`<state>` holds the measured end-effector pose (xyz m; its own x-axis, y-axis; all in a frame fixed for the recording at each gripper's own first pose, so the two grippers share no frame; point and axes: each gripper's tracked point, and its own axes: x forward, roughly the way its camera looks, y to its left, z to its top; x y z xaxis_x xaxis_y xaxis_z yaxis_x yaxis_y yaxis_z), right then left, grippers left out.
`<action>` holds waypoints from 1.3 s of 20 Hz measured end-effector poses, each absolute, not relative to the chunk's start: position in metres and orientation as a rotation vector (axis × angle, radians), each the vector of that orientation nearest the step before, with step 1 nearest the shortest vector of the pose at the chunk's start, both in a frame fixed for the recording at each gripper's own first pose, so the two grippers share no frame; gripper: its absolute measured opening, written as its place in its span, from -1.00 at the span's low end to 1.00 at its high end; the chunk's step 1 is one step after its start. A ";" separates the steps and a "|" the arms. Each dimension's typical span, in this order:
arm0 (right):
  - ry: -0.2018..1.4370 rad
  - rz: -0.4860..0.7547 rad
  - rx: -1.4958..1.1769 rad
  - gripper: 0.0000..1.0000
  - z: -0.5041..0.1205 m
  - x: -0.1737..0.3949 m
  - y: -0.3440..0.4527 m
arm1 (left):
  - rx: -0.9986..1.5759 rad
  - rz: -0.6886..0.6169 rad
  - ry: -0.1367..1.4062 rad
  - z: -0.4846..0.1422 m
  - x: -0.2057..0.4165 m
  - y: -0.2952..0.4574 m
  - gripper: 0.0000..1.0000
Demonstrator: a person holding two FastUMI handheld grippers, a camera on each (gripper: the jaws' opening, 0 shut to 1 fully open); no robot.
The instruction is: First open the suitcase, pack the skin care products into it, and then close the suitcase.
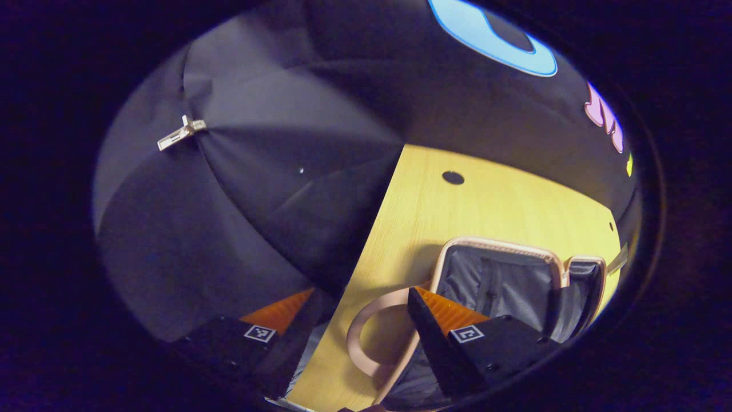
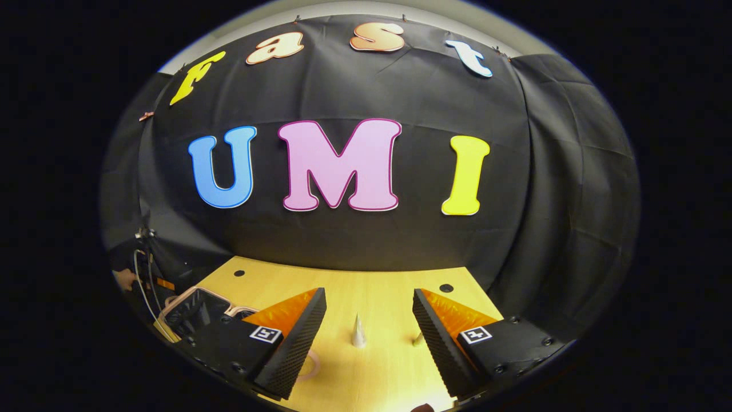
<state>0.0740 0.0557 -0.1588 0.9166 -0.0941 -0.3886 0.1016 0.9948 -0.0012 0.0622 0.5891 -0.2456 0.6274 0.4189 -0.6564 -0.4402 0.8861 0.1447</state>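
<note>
Nearest in the left gripper view, my left gripper (image 1: 349, 337) hangs with its jaws released and nothing between them, over the near edge of the wooden table (image 1: 486, 200). Just beyond its right finger lies the suitcase (image 1: 497, 280), already open, grey lining showing inside a stiff pink rim, its looped handle (image 1: 366, 337) flat on the wood. In the right gripper view my right gripper (image 2: 366, 337) is likewise spread and empty, and between its fingers, a little farther, stands a small white pointed tube (image 2: 358, 332), upright. I judge it light, smooth and easily tipped, so I would pinch it low on the body. The suitcase sits far left there.
</note>
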 end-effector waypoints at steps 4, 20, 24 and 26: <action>0.352 -0.119 -0.007 0.92 -0.151 0.083 0.047 | 0.037 0.341 0.493 -0.156 0.094 0.503 0.92; 0.437 -0.055 0.018 0.93 -0.222 0.087 -0.012 | -0.027 -0.452 0.608 -0.213 0.154 -0.002 0.93; 0.499 -0.007 0.044 0.93 -0.251 0.079 -0.024 | 0.016 -0.431 0.746 -0.285 0.177 -0.035 0.93; 0.547 0.008 0.027 0.93 -0.273 0.075 -0.038 | 0.014 -0.372 0.827 -0.319 0.189 -0.039 0.93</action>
